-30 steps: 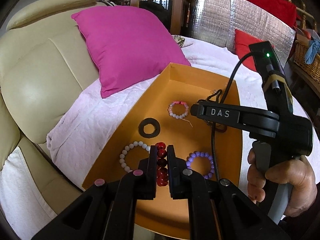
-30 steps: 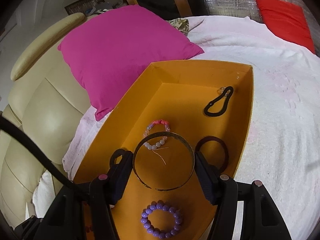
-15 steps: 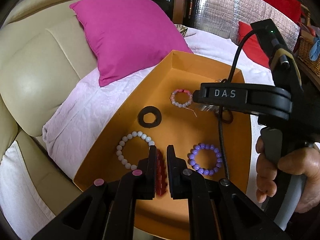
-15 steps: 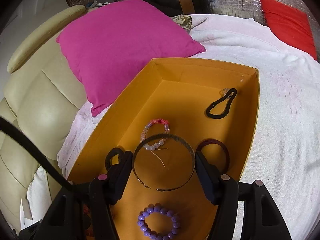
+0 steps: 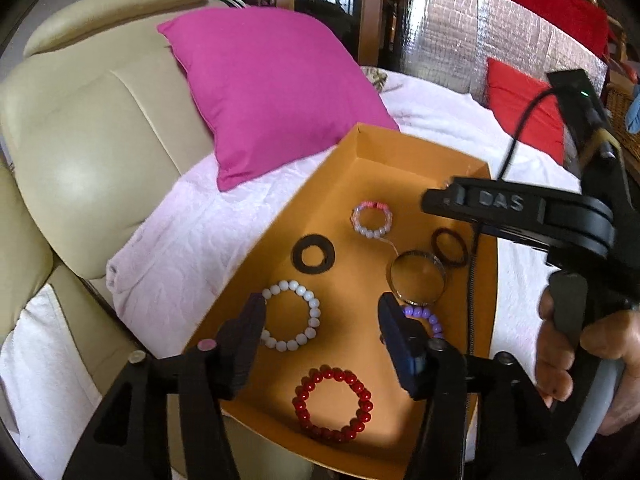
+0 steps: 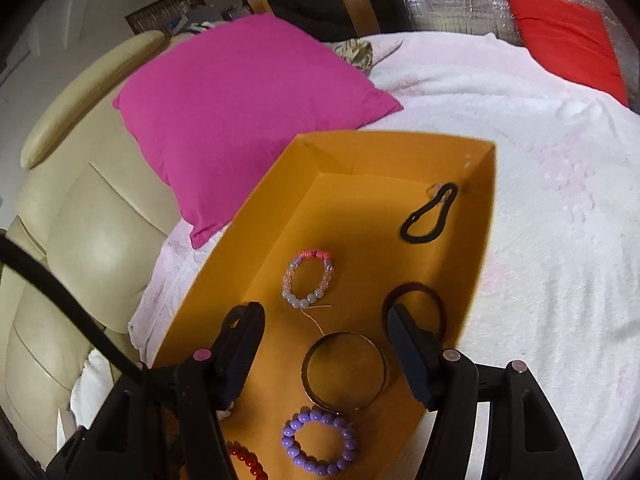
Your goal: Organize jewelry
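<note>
An orange tray [image 5: 344,168] [image 6: 256,216] lies on a pink-white blanket. In the left wrist view my left gripper [image 5: 320,332] is open and empty above it. The red bead bracelet [image 5: 333,404] lies flat near the front edge, the white bead bracelet [image 5: 290,316] to its left. My right gripper [image 6: 324,344] is open; the metal bangle [image 6: 344,370] [image 5: 418,278] lies flat in the tray below it. A purple bead bracelet [image 6: 319,442], a pink bead bracelet [image 6: 308,280], a dark red band [image 6: 434,300], a black hair tie [image 6: 430,218] and a black ring [image 5: 313,255] also lie inside.
A magenta pillow [image 5: 272,92] leans on the cream sofa back [image 5: 80,128] behind the tray. A red cushion [image 6: 568,36] and a silver foil panel [image 5: 460,32] stand at the far right. The right gripper's body [image 5: 560,224] and cable hang over the tray's right side.
My left gripper opened and let the red bracelet drop flat into the tray. My right gripper released the metal bangle, which now lies in the tray, and drew back.
</note>
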Demonstrator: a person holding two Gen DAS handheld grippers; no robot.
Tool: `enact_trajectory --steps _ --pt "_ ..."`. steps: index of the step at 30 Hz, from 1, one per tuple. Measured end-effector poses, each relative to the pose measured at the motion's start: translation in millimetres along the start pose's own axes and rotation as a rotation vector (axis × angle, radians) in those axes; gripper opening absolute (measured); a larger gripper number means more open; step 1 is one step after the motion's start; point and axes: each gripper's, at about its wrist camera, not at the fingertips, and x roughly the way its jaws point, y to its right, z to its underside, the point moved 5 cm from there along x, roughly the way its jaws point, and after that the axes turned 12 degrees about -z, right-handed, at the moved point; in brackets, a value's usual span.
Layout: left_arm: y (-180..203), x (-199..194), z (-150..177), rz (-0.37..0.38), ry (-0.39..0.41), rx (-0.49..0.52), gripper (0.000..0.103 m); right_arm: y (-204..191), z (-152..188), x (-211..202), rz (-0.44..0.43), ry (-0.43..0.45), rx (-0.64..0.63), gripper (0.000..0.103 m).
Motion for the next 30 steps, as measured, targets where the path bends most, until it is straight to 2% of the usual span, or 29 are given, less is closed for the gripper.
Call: enact_trajectory --steps 2,13,18,20,24,30 --pt "-1.8 -8.6 -3.7 -0.015 0.013 -0.008 0.067 -2.8 -1.8 -12.5 0.005 0.013 -0.025 0.068" --pt "-3.3 -70.6 -23.0 -0.096 0.1 -0.013 0.07 -16.1 5.2 -108.9 -0.008 0.074 -0.146 0.068" --pt "7.0 -106.3 -31.6 -0.124 0.149 0.02 0.073 -18.2 14.8 -176.4 -0.033 0.161 -0.175 0.068" --pt "10.6 -119.0 -34.3 -0.141 0.165 0.023 0.086 -19.1 19.2 -203.0 -0.041 0.198 -0.186 0.069" --pt "21.2 -150.4 -39.3 -0.175 0.239 0.056 0.087 -21.1 28.6 -250.1 -0.052 0.265 -0.203 0.07" --pt "36.4 -188.7 -42.3 -0.184 0.297 0.078 0.087 -26.5 48.4 -309.0 -0.048 0.346 -0.227 0.071"
